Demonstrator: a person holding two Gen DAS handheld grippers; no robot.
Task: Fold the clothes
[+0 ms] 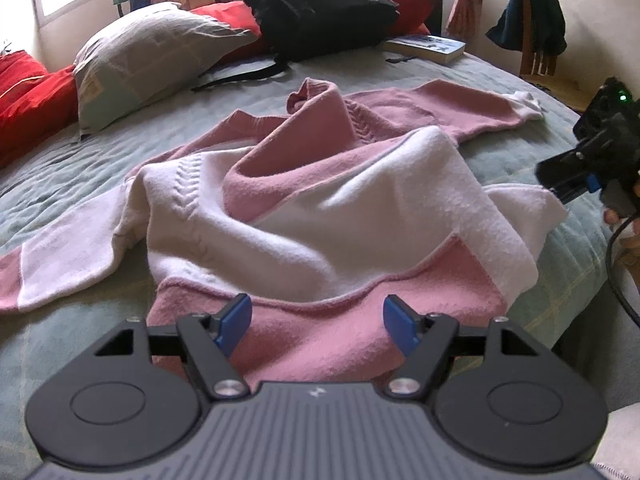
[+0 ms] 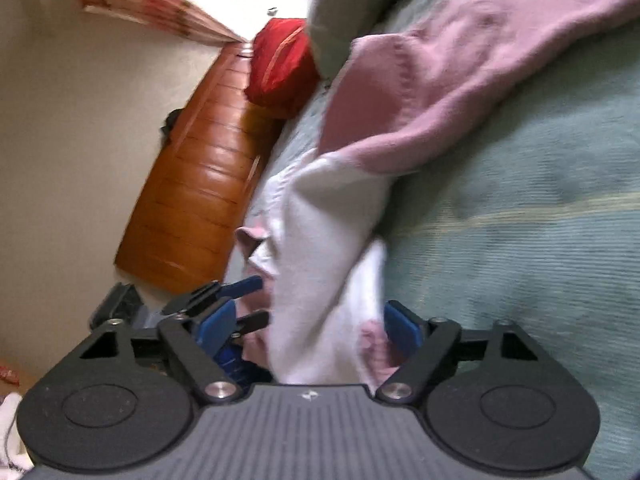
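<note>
the left gripper (image 1: 317, 326) has its blue pads (image 1: 234, 322) set wide apart over the pink hem of the sweater (image 1: 320, 208), with the cloth lying between and under them and neither pad pressing on it. the right gripper (image 2: 316, 326) is also spread, and a bunched white and pink edge of the sweater (image 2: 332, 264) runs up between its fingers; the far pad (image 2: 402, 330) sits right against a pink fold, though the picture is smeared and i cannot tell whether it actually grips, so it reads as loose rather than clamped. in the left wrist view the right gripper (image 1: 576, 176) shows at the right edge beside the white corner of the garment, a fingertip of the person's hand (image 1: 614, 216) just under it.

the sweater lies crumpled in the middle of a grey-green bedspread (image 1: 560, 248), one sleeve out to the left, the other stretched toward the far right. behind it are a pale pillow (image 1: 148, 60), red cushions (image 1: 28, 100), a black backpack (image 1: 316, 4) and a book (image 1: 428, 46). a wooden bed frame (image 2: 200, 176) shows in the right wrist view.
</note>
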